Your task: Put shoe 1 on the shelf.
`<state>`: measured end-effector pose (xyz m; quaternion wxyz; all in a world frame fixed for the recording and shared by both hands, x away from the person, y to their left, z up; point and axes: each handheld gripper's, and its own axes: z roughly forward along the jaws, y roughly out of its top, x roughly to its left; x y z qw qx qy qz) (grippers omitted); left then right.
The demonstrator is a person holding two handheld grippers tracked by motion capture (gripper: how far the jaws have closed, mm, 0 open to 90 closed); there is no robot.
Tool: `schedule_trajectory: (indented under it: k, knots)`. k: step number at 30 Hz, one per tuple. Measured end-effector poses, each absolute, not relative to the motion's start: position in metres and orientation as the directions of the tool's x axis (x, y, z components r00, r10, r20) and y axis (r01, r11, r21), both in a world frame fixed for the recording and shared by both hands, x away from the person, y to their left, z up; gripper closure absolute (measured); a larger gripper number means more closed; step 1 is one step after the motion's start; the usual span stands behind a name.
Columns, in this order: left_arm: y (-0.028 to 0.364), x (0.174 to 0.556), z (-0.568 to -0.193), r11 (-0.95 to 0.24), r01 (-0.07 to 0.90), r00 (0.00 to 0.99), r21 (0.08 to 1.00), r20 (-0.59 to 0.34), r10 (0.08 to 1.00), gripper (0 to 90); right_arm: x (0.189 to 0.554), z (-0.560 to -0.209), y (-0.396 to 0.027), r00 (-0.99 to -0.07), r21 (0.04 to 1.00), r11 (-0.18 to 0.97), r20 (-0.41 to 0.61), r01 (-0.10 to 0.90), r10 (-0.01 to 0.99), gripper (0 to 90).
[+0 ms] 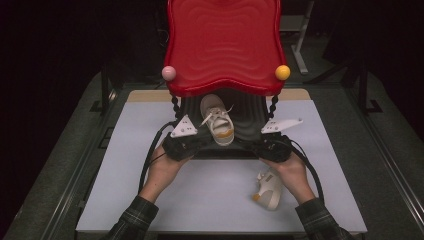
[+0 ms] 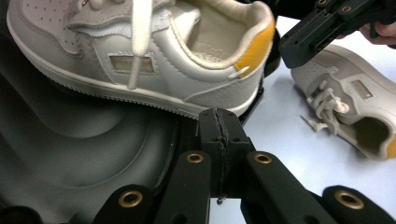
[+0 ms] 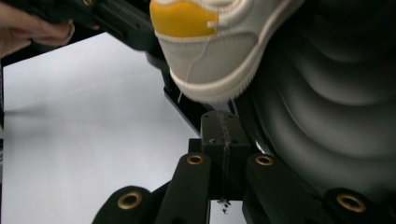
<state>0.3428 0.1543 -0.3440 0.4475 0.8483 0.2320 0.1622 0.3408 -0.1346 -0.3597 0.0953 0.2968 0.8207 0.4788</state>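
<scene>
A white sneaker with a yellow heel tab (image 1: 217,120) rests on a black wavy tray (image 1: 252,117), under a raised red wavy tray (image 1: 223,45). Its side shows in the left gripper view (image 2: 140,51) and its heel in the right gripper view (image 3: 219,46). A second matching sneaker (image 1: 267,190) lies on its side on the table by the right hand (image 2: 355,102). My left gripper (image 1: 195,143) (image 2: 219,126) and right gripper (image 1: 251,145) (image 3: 220,128) are both shut, tips at the black tray's front rim on either side of the shoe. Whether they pinch the rim I cannot tell.
The trays stand on a pale mat (image 1: 125,175) over a dark table. Black spiral posts carry the red tray, with a pink ball (image 1: 168,73) and a yellow ball (image 1: 282,72) at its front corners. Cables trail back from both grippers.
</scene>
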Motion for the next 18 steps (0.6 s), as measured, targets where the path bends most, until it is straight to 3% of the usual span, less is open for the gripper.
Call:
schedule_trajectory:
  k: [18]
  knots:
    - [0.149,0.347,-0.342,-0.481,0.289,0.796,0.828,0.071,0.601,89.8,0.359,-0.353,-0.111,-0.817,0.845,0.371,0.124,0.385,0.564,89.6]
